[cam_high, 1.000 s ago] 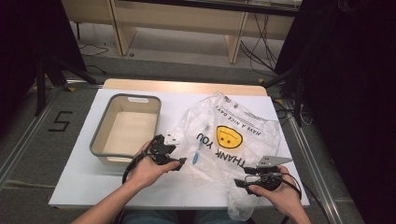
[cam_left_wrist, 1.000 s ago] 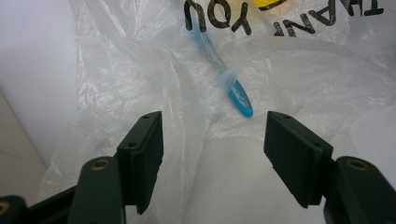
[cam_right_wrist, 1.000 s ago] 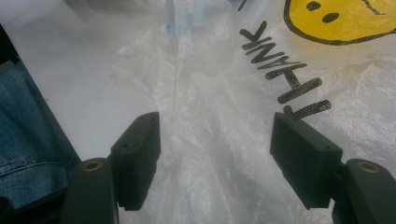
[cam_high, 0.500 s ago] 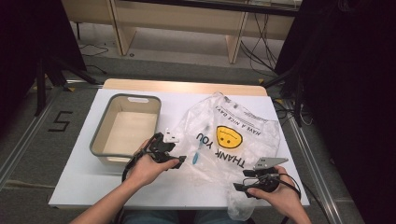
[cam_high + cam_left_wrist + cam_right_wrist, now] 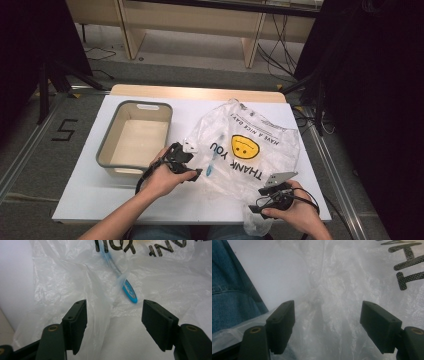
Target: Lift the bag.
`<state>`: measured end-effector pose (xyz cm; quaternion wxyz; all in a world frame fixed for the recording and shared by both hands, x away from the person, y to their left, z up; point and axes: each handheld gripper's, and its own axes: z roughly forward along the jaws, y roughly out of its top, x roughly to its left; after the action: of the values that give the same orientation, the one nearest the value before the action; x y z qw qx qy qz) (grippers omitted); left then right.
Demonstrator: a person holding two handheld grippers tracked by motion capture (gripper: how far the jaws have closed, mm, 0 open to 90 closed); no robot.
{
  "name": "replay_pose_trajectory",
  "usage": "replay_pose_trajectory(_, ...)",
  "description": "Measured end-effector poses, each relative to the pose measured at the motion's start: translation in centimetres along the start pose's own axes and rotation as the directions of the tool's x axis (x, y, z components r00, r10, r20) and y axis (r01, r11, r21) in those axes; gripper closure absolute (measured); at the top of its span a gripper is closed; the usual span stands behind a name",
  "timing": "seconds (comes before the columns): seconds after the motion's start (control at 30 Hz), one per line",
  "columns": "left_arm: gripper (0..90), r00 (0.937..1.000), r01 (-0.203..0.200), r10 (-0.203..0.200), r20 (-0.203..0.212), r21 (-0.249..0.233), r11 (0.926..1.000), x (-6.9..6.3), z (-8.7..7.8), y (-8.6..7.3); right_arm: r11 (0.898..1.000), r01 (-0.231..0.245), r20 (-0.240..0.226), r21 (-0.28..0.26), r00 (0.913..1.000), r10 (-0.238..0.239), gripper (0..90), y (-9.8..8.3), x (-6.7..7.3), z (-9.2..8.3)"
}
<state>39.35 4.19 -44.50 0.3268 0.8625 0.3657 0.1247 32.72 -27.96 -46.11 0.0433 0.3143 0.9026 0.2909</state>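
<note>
high view is showing the right gripper (image 5: 270, 192) at the tabletop's near edge, jaws just opening off the plastic bag (image 5: 250, 150), left gripper (image 5: 192, 167) gaping near the blue toothbrush (image 5: 214, 159), ready for grabbing.

The white table (image 5: 100, 200) was brightly lit; the frame's left and right edges stayed dark, and both gripper views looked soft.

left gripper (image 5: 192, 172) jaws apart, right gripper (image 5: 262, 197) jaws just opened wide
</note>
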Motion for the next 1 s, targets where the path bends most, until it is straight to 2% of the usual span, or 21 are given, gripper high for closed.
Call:
replay_pose_trajectory(0.17,37.0,0.9996,-0.02,0.02,-0.018,0.022,0.9996,-0.3,0.8,-0.1,0.999,0.034,0.008,0.04,0.9994,-0.034,26.4,-0.1,0.1,0.5)
replay_pose_trajectory(0.33,37.6,0.9987,-0.029,0.031,-0.04,0.068,0.9973,-0.2,1.7,-0.6,0.996,0.055,0.012,0.071,0.9984,-0.056,25.0,-0.3,0.1,0.9)
replay_pose_trajectory(0.43,37.8,0.9989,-0.03,0.033,-0.033,0.088,0.9957,-0.2,2.1,-0.9,0.995,0.068,0.012,0.071,0.9976,-0.069,24.8,-0.3,0.0,0.9)
replay_pose_trajectory(0.53,38.1,0.9991,-0.026,0.029,-0.03,0.098,0.9949,-0.1,2.3,-1.0,0.986,0.135,0.034,0.101,0.9897,-0.139,25.5,-0.3,0.3,1.1)
replay_pose_trajectory(0.6,38.3,0.9989,-0.029,0.033,-0.033,0.098,0.9948,0.0,2.3,-1.0,0.982,0.149,0.038,0.112,0.9873,-0.154,26.9,-0.3,0.4,1.1)
replay_pose_trajectory(0.77,38.5,0.9992,-0.024,0.027,-0.031,0.095,0.9952,0.1,2.1,-1.1,0.98,0.162,0.042,0.114,0.985,-0.168,38.7,-0.2,0.1,0.8)
replay_pose_trajectory(1.0,38.9,0.9991,-0.027,0.03,-0.03,0.09,0.9956,0.2,2.0,-1.1,0.978,0.173,0.045,0.118,0.9828,-0.179,66.2,-0.1,-0.4,0.5)
